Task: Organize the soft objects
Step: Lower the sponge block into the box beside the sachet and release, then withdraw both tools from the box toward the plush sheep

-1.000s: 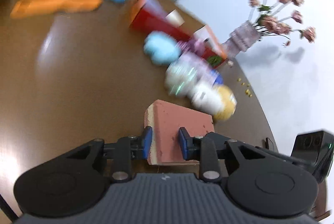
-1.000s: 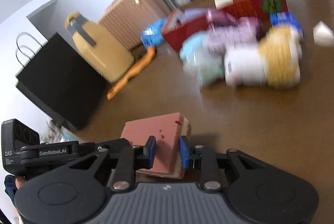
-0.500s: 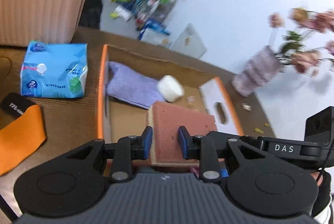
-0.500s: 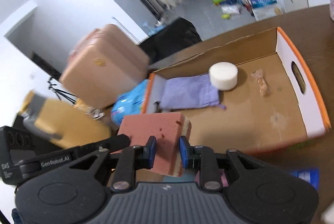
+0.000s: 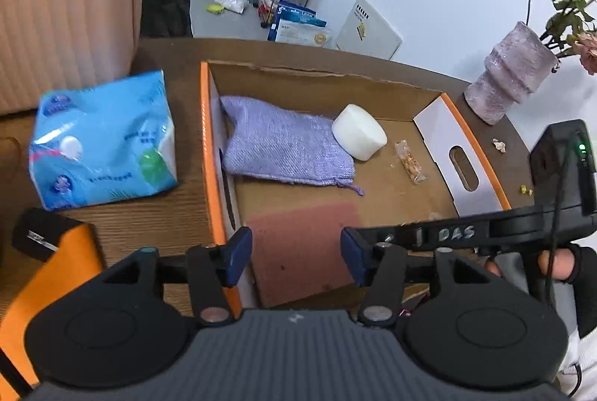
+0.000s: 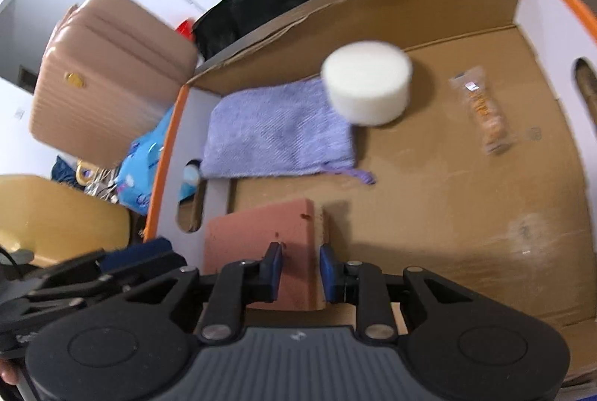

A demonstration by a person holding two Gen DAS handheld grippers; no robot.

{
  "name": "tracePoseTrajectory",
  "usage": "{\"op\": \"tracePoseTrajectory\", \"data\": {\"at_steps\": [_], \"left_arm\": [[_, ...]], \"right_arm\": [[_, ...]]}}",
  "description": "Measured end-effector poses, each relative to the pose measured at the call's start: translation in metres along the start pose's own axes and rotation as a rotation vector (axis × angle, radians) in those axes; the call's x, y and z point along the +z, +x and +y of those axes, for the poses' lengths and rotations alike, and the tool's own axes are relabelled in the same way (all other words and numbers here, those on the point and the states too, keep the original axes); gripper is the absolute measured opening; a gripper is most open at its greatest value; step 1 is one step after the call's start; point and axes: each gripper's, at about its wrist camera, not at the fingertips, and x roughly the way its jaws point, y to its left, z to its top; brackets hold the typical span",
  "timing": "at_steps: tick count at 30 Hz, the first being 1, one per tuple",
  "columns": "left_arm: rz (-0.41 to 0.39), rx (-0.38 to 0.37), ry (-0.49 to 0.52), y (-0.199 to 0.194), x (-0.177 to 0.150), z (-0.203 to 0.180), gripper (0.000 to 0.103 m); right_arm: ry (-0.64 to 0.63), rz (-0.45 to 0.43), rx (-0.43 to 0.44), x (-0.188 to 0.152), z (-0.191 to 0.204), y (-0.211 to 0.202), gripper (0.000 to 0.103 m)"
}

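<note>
The left gripper [image 5: 294,253] hangs over the near left part of a cardboard box [image 5: 462,169] with orange edges, its jaws opening, and the pink sponge [image 5: 302,248] lies between the blue pads without either pad pressing on it. Farther in the box a purple pouch [image 5: 283,149] lies by the left wall, with a white foam cylinder [image 5: 359,137] touching its far right corner and a small snack packet [image 5: 409,162] just to the right. Left of the box on the brown table [image 5: 164,218] sits a blue tissue pack [image 5: 102,145], a pale vase [image 5: 509,78] stands far right, and a hand [image 5: 559,264] shows at the right edge.
</note>
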Motion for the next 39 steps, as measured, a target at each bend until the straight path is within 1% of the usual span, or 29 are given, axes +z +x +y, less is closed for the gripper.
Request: {"op": "tracePoseTrajectory", "data": {"at_steps": [4, 7, 8, 10, 11, 13, 14, 15, 16, 18, 19, 21, 23, 27, 29, 30, 31, 32, 33, 35, 37, 39], "left_arm": [[-0.004, 0.029, -0.01, -0.011, -0.004, -0.002, 0.056], [-0.004, 0.043, -0.02, -0.021, -0.009, -0.008, 0.056], [-0.008, 0.047, -0.016, -0.027, -0.011, -0.011, 0.057], [-0.024, 0.061, -0.011, -0.042, -0.016, -0.016, 0.063], [-0.032, 0.069, -0.006, -0.051, -0.021, -0.02, 0.068], [-0.044, 0.09, 0.018, -0.066, -0.032, -0.028, 0.071], [-0.05, 0.097, 0.031, -0.074, -0.04, -0.033, 0.073], [-0.06, 0.102, 0.039, -0.082, -0.048, -0.036, 0.076], [-0.078, 0.112, 0.043, -0.092, -0.058, -0.039, 0.078], [-0.112, 0.133, 0.049, -0.108, -0.079, -0.043, 0.08], [-0.131, 0.128, 0.053, -0.117, -0.093, -0.046, 0.082], [-0.16, 0.12, 0.061, -0.134, -0.122, -0.052, 0.083], [-0.213, 0.115, 0.08, -0.153, -0.156, -0.059, 0.085], [-0.375, 0.145, 0.1, -0.186, -0.235, -0.075, 0.092], [-0.457, 0.184, 0.108, -0.198, -0.28, -0.085, 0.096], [-0.497, 0.208, 0.115, -0.202, -0.305, -0.09, 0.099], [-0.519, 0.228, 0.117, -0.205, -0.324, -0.094, 0.1], [-0.534, 0.241, 0.118, -0.208, -0.344, -0.099, 0.1], [-0.539, 0.238, 0.114, -0.21, -0.363, -0.103, 0.1], [-0.516, 0.221, 0.087, -0.211, -0.39, -0.109, 0.1], [-0.482, 0.193, 0.074, -0.211, -0.408, -0.114, 0.1], [-0.471, 0.173, 0.08, -0.213, -0.416, -0.118, 0.1]], "right_arm": [[-0.035, 0.01, -0.012, -0.013, 0.015, 0.002, 0.025], [-0.025, -0.016, -0.033, -0.015, 0.017, -0.016, 0.026], [-0.023, -0.028, -0.038, -0.016, 0.017, -0.025, 0.026], [-0.025, -0.064, -0.054, -0.019, 0.017, -0.052, 0.031], [-0.03, -0.084, -0.066, -0.023, 0.018, -0.066, 0.033], [-0.041, -0.127, -0.094, -0.036, 0.019, -0.098, 0.039], [-0.051, -0.147, -0.108, -0.044, 0.02, -0.114, 0.041], [-0.071, -0.166, -0.121, -0.051, 0.02, -0.128, 0.043], [-0.086, -0.19, -0.131, -0.062, 0.02, -0.142, 0.047], [-0.118, -0.249, -0.141, -0.091, 0.022, -0.168, 0.053], [-0.14, -0.271, -0.146, -0.105, 0.025, -0.176, 0.055], [-0.206, -0.327, -0.159, -0.142, 0.029, -0.195, 0.056], [-0.259, -0.376, -0.16, -0.179, 0.034, -0.207, 0.057], [-0.346, -0.487, -0.139, -0.267, 0.037, -0.223, 0.06], [-0.386, -0.538, -0.141, -0.312, 0.035, -0.224, 0.061], [-0.405, -0.555, -0.155, -0.338, 0.034, -0.221, 0.066], [-0.414, -0.563, -0.17, -0.356, 0.033, -0.218, 0.07], [-0.423, -0.567, -0.185, -0.378, 0.032, -0.212, 0.07], [-0.439, -0.557, -0.193, -0.398, 0.031, -0.205, 0.07], [-0.426, -0.539, -0.199, -0.43, 0.028, -0.197, 0.07], [-0.394, -0.527, -0.189, -0.454, 0.026, -0.193, 0.07], [-0.358, -0.504, -0.155, -0.468, 0.022, -0.19, 0.07]]}}
